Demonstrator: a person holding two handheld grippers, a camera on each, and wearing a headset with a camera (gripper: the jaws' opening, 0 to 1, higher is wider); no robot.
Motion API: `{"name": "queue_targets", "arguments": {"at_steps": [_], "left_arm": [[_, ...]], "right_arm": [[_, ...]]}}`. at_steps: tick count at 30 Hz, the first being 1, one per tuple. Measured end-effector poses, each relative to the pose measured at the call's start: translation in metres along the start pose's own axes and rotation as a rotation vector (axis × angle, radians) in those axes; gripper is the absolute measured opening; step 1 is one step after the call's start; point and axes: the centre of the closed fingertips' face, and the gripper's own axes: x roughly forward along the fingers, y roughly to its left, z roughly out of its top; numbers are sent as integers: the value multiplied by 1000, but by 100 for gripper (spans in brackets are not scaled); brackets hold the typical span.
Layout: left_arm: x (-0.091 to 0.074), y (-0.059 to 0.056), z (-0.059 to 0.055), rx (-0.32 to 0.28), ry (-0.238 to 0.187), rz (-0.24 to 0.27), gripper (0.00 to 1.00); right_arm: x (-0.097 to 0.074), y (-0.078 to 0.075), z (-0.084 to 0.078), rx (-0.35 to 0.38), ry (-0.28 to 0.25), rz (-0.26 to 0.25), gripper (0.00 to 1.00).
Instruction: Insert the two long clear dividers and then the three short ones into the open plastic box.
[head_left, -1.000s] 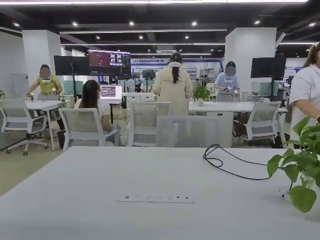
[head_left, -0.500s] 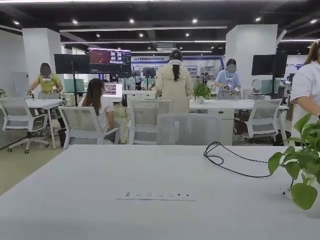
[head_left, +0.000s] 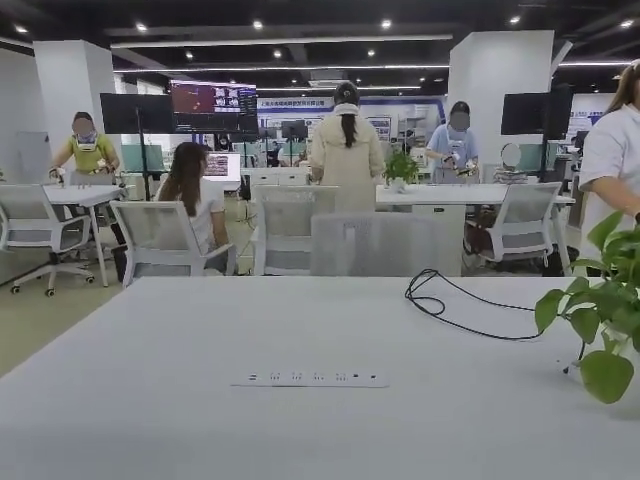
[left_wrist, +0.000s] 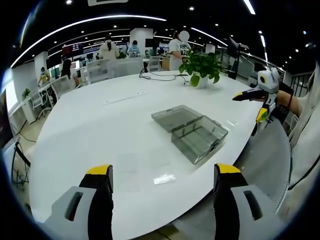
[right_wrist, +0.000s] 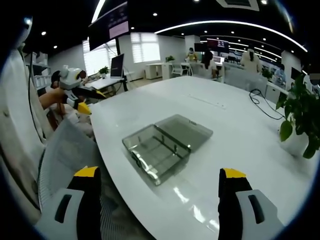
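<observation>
The grey see-through plastic box (left_wrist: 192, 132) lies open on the white table (left_wrist: 100, 130), its lid folded flat beside the base. It also shows in the right gripper view, box (right_wrist: 162, 142), near the table's edge. Faint clear dividers (left_wrist: 137, 170) lie flat on the table just in front of my left gripper (left_wrist: 163, 172), which is open and holds nothing. My right gripper (right_wrist: 160, 173) is open too and empty, hanging short of the table edge with the box ahead of it. Each gripper shows in the other's view, right gripper (left_wrist: 247, 106) and left gripper (right_wrist: 94, 101), one on either side of the box.
A potted plant (head_left: 600, 310) stands at the table's right, with a black cable (head_left: 450, 310) looping beside it. A flush power strip (head_left: 310, 379) sits mid-table. Chairs (head_left: 375, 245) line the far side, and several people work beyond them.
The head view has tilted a little, so the whole picture has shifted. Nothing on the table has moved.
</observation>
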Motion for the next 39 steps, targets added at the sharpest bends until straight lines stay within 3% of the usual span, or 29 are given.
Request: {"name": "queue_targets", "arguments": {"at_steps": [10, 19, 29, 39], "left_arm": [[16, 20, -8, -59, 48, 30, 71], [31, 43, -27, -71, 118, 76, 62], [47, 62, -47, -82, 181, 107, 53], [66, 74, -58, -85, 212, 119, 47]], "right_arm": [[8, 4, 6, -5, -20, 29, 97], [13, 11, 15, -2, -40, 45, 96], [18, 2, 11, 10, -27, 55, 95], [23, -4, 8, 28, -15, 57, 94]]}}
